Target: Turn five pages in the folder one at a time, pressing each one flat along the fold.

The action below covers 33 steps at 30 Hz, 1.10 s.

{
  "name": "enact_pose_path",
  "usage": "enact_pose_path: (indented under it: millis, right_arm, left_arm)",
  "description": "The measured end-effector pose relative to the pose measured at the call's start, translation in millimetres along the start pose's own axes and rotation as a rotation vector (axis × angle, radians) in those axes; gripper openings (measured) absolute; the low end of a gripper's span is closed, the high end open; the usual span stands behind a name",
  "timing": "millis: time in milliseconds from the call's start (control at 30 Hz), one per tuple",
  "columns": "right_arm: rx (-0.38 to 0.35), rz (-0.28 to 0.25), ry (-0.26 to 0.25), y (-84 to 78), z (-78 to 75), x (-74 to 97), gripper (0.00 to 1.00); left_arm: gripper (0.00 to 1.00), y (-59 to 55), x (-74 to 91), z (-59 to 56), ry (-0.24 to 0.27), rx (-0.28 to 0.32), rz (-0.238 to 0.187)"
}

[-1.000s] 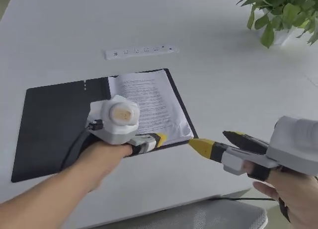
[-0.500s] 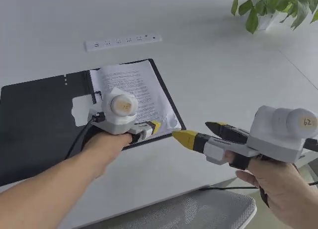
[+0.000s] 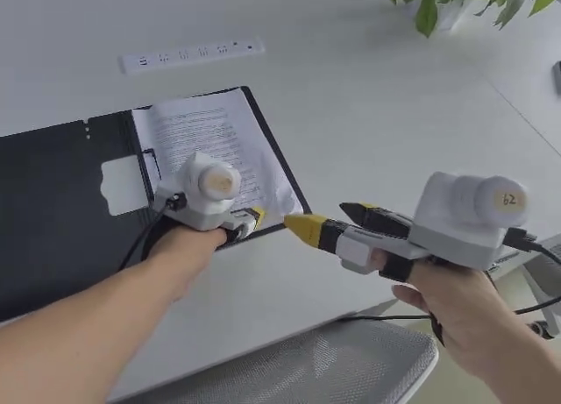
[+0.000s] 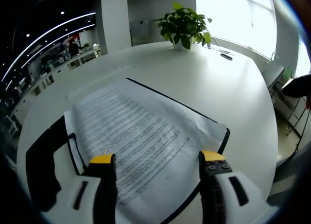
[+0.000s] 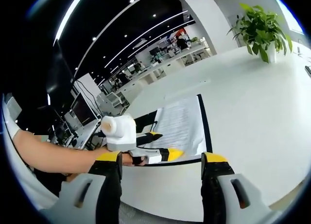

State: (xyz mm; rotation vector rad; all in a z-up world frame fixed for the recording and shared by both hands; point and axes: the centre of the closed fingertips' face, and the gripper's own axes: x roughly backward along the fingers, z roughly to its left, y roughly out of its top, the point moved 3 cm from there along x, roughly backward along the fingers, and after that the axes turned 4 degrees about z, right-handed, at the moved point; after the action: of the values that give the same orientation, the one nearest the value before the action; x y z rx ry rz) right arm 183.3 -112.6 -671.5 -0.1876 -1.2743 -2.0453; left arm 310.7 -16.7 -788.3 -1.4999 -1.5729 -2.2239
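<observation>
White table (image 3: 377, 106) everywhere, big smooth office one, with a long white power strip (image 3: 193, 55) lying up near the far side.

Starting on the left, the black folder (image 3: 61, 211) is lying open and flat. Its left half is bare dark cover with a pale patch (image 3: 123, 185) on it near the spine, can't tell what that is. The right half holds the stack of printed white pages (image 3: 210, 141), top sheet covered in text, lying pretty flat with the near right corner a bit loose.

The left gripper (image 3: 247, 222) sits right at the near edge of those pages. In its own view both jaws are spread wide, one on each side of the sheet's lower part, nothing pinched between them.

Next over, the right gripper (image 3: 320, 218) is off the folder completely, above bare table just beside the folder's near right corner, tips pointing at the left gripper. Its jaws are apart too, holding nothing.

Far right at the back there's a green leafy potted plant (image 3: 456, 1), and a grey mesh chair (image 3: 333, 369) pokes out under the near table edge.
</observation>
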Motion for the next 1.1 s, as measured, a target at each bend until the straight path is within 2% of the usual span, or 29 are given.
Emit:
enact_pose_path:
  millis: [300, 433, 500, 533, 633, 800, 967, 1100]
  right_arm:
    - [-0.008, 0.002, -0.014, -0.5, -9.3, -17.6, 0.62]
    - [-0.006, 0.013, -0.018, -2.2, -13.2, -27.8, 0.60]
    - [-0.008, 0.016, -0.014, -2.2, -13.7, -32.7, 0.59]
    - [-0.007, 0.016, -0.013, -1.6, -14.2, -35.4, 0.59]
    - [-0.014, 0.025, -0.009, -1.3, -15.2, -40.3, 0.59]
    - [-0.016, 0.024, -0.013, -0.7, -18.2, -46.5, 0.58]
    - [-0.020, 0.040, -0.020, -3.0, -24.0, -56.6, 0.57]
    - [-0.028, 0.051, -0.030, -4.8, -31.1, -68.1, 0.54]
  left_arm:
    - [0.67, -3.4, -1.0, 2.3, 0.001, 0.004, -0.071]
    - [0.65, -2.1, -0.9, 1.9, -0.003, 0.003, -0.074]
    - [0.58, -1.6, -1.0, 0.1, -0.010, -0.003, -0.076]
    - [0.53, -1.1, -1.2, -5.5, -0.028, -0.028, -0.079]
    - [0.42, -2.1, -0.9, -11.2, -0.033, -0.021, -0.082]
    - [0.37, -1.1, -2.5, -6.6, -0.029, -0.019, -0.085]
    - [0.27, -1.0, -3.6, 2.7, -0.003, -0.006, -0.076]
    - [0.25, -1.1, -3.7, 3.5, -0.003, -0.004, -0.073]
